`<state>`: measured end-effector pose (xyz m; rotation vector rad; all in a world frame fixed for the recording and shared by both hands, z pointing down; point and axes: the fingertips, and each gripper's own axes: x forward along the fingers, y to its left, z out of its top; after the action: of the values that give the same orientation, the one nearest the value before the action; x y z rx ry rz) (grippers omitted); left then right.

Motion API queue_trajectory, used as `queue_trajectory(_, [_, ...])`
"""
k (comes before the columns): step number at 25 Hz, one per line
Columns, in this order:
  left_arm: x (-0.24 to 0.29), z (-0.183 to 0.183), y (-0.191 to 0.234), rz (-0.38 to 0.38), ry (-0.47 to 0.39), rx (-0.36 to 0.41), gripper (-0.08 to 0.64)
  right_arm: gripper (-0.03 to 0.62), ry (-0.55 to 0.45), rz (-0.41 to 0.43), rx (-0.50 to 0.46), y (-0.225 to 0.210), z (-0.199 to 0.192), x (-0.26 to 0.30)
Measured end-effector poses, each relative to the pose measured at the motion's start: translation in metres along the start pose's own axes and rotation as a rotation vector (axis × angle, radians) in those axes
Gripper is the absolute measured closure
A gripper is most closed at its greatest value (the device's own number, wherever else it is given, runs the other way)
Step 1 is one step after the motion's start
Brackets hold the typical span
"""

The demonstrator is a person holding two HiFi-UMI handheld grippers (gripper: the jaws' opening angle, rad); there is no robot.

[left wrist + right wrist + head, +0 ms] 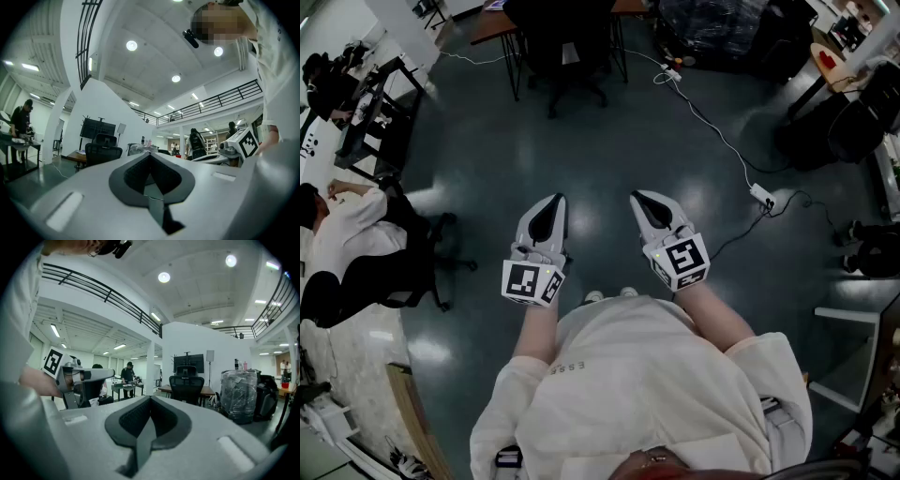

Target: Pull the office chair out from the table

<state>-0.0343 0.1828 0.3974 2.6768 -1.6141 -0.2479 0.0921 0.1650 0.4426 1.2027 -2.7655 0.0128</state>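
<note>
Nearest is the person's pale shirt point(637, 394), with small spaced letters on the chest that seem to read "ESSE"; the print is too small to be sure. Just beyond it the left gripper point(557, 200) and the right gripper point(637, 197) are held side by side over the dark glossy floor point(609, 141), a little apart. Each carries a cube with black-and-white square markers. Each gripper's own view shows its two jaws pressed fully together with nothing between them, so neither has hold of anything. To the left, near a desk, a seated person point(342, 234) in a light top bends over some work. To the right a white power strip point(761, 195) lies on the floor, and its cable runs away toward the far end. At that far end, well apart from both grippers, the black office chair point(567, 47) stands pushed in under the brown table point(492, 23). Right of them is a bundle wrapped in clear film point(239, 390).
</note>
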Motion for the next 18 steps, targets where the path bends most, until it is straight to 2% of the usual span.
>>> queue_trajectory(8, [0.0036,-0.0074,-0.0048,0.001,0.028,0.002,0.543,0.604,0.01,0.013,0.003,-0.0015,-0.0037,0.0004])
queue_trajectory(18, [-0.0003,-0.0106,0.0028,0.001,0.04,-0.013,0.543,0.604,-0.005,-0.012,0.062,-0.0028,-0.0056,0.0039])
